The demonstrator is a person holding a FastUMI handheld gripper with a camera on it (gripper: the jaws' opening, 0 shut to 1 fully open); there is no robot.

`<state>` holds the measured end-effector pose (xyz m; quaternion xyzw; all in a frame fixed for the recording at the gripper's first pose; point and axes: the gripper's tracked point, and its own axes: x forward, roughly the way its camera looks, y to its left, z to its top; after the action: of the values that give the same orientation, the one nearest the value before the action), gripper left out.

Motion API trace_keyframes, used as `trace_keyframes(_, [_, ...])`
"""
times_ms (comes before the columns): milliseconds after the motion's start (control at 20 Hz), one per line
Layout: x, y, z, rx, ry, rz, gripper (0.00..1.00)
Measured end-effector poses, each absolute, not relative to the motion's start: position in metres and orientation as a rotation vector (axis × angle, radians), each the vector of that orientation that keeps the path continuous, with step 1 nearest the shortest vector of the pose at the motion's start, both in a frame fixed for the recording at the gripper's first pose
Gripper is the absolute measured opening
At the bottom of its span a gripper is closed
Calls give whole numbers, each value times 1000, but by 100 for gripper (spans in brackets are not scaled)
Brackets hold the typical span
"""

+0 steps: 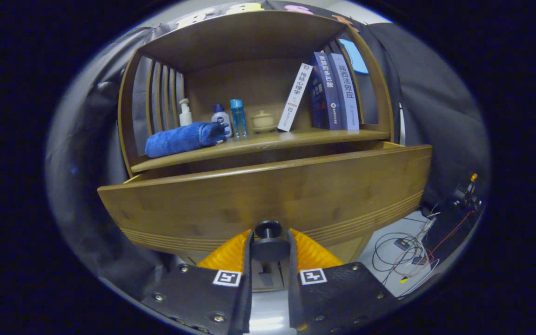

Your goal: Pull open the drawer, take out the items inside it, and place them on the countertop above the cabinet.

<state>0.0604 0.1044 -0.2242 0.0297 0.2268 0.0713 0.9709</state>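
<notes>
Cabinet (258, 93) fills the scene ahead of you, and its drawer (268, 195) is already standing out from the body, its front panel well forward of the shelf edge. So the first step looks mostly done, judging by the gap along the top of the panel. What's left is everything else: lifting the contents out and setting them on the countertop (268, 139).

Inside the drawer, you can't tell what's there from here; the front panel hides the interior completely.

Up on the countertop, from ten o'clock round to one o'clock of the knob: a rolled blue towel (184, 138), then a pump bottle (184, 113), a small white bottle (221, 118), a slim blue bottle (237, 117), a little lidded cup (263, 121), one leaning white book (295, 97) and two dark upright books (335, 90) against the right side.

Down at six o'clock, your gripper (269, 244) is closed to a narrow gap with both fingers (231, 253) pressing the drawer's round knob (268, 239), which sits squarely between them. Your grip looks centred.

Cables (407, 253) lie on the floor at four o'clock, well clear of you.
</notes>
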Motion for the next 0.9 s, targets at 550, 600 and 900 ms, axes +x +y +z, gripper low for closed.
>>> trace_keyframes(550, [3, 89, -225, 47, 506, 148, 32])
trace_keyframes(600, [-1, 88, -224, 55, 501, 147, 32])
trace_keyframes(900, [-7, 85, -224, 60, 511, 148, 32])
